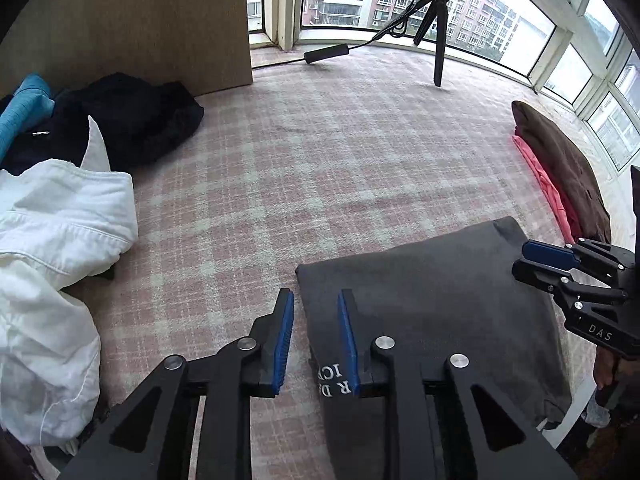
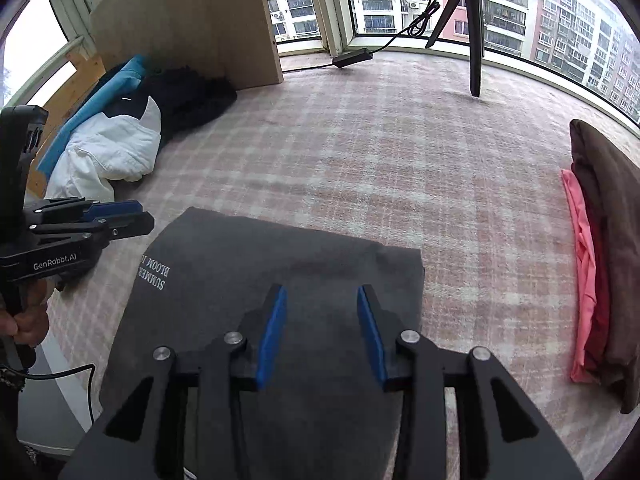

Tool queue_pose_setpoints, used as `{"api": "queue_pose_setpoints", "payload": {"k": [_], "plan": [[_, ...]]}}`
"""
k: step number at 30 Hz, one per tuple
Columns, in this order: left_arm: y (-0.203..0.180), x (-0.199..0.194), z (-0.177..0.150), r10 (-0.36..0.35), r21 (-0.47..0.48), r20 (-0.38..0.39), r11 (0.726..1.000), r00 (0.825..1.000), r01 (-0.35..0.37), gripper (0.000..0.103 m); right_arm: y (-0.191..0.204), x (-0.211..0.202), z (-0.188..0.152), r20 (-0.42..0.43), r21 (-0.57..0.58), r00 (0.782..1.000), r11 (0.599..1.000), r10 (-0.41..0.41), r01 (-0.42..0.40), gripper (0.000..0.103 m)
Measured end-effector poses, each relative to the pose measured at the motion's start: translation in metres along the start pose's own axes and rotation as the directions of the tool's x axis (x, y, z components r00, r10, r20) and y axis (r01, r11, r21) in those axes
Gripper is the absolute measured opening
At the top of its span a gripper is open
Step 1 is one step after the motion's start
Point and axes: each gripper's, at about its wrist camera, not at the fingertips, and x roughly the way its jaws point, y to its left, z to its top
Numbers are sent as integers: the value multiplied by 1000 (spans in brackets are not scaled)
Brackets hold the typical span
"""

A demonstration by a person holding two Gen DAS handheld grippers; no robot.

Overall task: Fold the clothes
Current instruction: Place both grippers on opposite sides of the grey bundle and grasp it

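Note:
A dark grey folded T-shirt [image 1: 432, 300] with white lettering lies flat on the plaid surface; it also shows in the right wrist view [image 2: 280, 264]. My left gripper [image 1: 316, 300] is open and empty over the shirt's left edge, and appears at the left of the right wrist view [image 2: 132, 216]. My right gripper [image 2: 322, 296] is open and empty above the shirt's middle; in the left wrist view it appears [image 1: 528, 260] at the shirt's right edge.
A pile of unfolded clothes lies at the left: white [image 1: 52, 240], black [image 1: 132, 116] and blue [image 1: 24, 108]. Folded brown [image 2: 612, 216] and pink [image 2: 584, 272] garments stack at the right. A tripod [image 2: 472, 20], a cable and a wooden panel [image 2: 192, 16] stand by the window.

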Motion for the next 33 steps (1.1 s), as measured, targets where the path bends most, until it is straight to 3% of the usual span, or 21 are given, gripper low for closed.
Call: {"api": "queue_pose_setpoints", "payload": {"k": [3,4,7,9,10,19,25,28,29,33], "plan": [[-17,-7,-21,-61,-45,-3,997,998,61,40,10,-5,-20,11,8,999,999,-36,35,55],[-22,-3,-29,-64,-48,-14,997,998,63,40,12,-2,-27,9,9,999,999,-51,50,61],[-41,26,-53,3,-22,-108,1000,994,-5,51,19,12,-40,5,-11,996,996,-91,91,76],[-51,29,-63,51,11,-46,999,998,-50,61,24,22,-49,2,-24,993,993,-118,118,85],[-54,31,-65,70,18,-39,997,997,-69,62,27,25,-52,5,-34,991,990,-136,136,86],[-39,28,-78,58,-47,-26,997,998,-59,64,27,9,-66,13,-20,991,990,-136,136,89],[-27,24,-98,85,-71,-21,994,996,-87,64,15,-27,-92,85,86,986,987,-141,133,89],[-20,29,-98,78,-84,-28,993,997,-80,70,11,-8,-106,12,91,991,988,-130,128,90],[-17,30,-97,71,-95,-30,993,997,-73,74,13,-7,-109,30,84,990,987,-138,135,90],[-4,34,-93,44,-139,-39,989,998,-49,75,14,-11,-106,29,75,991,989,-127,125,90]]}}
